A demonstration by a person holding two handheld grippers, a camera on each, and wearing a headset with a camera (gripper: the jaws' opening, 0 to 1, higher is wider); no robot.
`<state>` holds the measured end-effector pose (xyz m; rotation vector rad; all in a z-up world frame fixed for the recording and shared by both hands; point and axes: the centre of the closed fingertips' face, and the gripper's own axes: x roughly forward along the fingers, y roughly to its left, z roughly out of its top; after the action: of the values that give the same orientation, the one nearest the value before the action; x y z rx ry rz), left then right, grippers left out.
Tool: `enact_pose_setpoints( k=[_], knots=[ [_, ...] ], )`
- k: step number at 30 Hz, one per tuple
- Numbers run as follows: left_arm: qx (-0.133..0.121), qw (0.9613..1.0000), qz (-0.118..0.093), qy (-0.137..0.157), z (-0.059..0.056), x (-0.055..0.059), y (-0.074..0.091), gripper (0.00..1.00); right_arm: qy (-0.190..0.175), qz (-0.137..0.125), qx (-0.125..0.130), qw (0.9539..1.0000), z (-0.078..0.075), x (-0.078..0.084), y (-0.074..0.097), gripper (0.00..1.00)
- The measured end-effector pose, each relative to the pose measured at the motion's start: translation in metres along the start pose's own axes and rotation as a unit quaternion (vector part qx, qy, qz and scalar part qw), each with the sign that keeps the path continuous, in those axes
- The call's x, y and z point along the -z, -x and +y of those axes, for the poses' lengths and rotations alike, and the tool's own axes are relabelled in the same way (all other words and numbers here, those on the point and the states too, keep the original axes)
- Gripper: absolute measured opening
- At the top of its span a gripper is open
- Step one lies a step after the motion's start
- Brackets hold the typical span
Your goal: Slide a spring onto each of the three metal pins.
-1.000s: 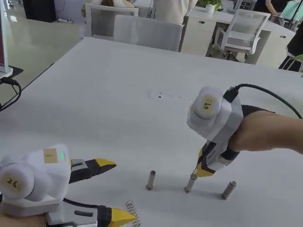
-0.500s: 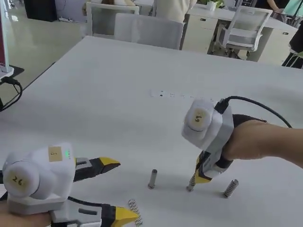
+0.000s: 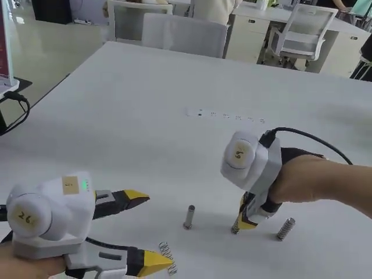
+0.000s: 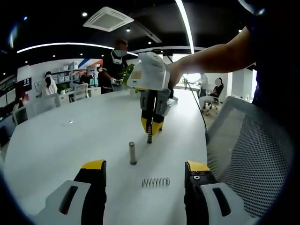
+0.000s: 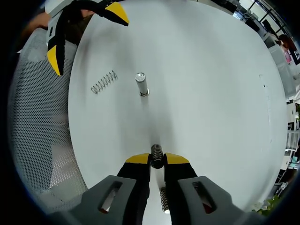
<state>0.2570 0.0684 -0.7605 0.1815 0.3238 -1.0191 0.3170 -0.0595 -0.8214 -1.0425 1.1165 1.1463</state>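
**Careful with the spring in your right tongs**

Closest to you is your left gripper (image 3: 148, 232). Its tongs are wide apart and hold nothing. The loose spring (image 3: 167, 256) lies flat on the table (image 3: 145, 116), just beside the lower yellow tip. If that tip bumps it, the spring may roll away from you.

A little farther on stands the bare pin (image 3: 189, 217). It is upright and has no spring on it. It is thin and looks easy to tip. A tong that brushes it while you bring the loose spring over could knock it down.

Next along the row, your right gripper (image 3: 247, 218) points down at the table. Its tongs are pinched tight on the held spring (image 5: 157, 156), near the spring's top. The middle pin seems to be hidden inside this spring, so I cannot tell how far down the spring has gone. If you squeeze too hard, the spring may bend or jam. If you lift while pinching, it may come back off.

Just past it, the third spring (image 3: 285, 228) stands up by itself, so it looks to be on its pin. Your right hand is near it, and a wide swing could hit it.
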Motion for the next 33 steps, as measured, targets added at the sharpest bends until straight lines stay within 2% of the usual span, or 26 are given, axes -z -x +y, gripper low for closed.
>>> enact_pose_setpoints(
  k=[9,12,20,33],
  knots=[
    [0.001,1.0,0.0,0.0,0.001,0.0,-0.001,0.64,-0.001,-0.004,0.001,1.0,-0.002,-0.001,0.0,0.09],
    [0.002,1.0,0.001,0.0,0.001,0.0,-0.001,0.64,-0.001,-0.008,-0.002,1.0,0.0,-0.002,-0.002,0.14],
    [0.001,1.0,0.002,0.001,0.001,0.0,0.0,0.64,-0.001,-0.016,0.003,0.9999,-0.001,-0.003,0.003,0.17],
    [0.002,1.0,0.001,0.001,0.001,0.002,0.0,0.64,-0.021,-0.029,0.013,0.9993,-0.004,0.008,0.013,0.18]
  ],
)
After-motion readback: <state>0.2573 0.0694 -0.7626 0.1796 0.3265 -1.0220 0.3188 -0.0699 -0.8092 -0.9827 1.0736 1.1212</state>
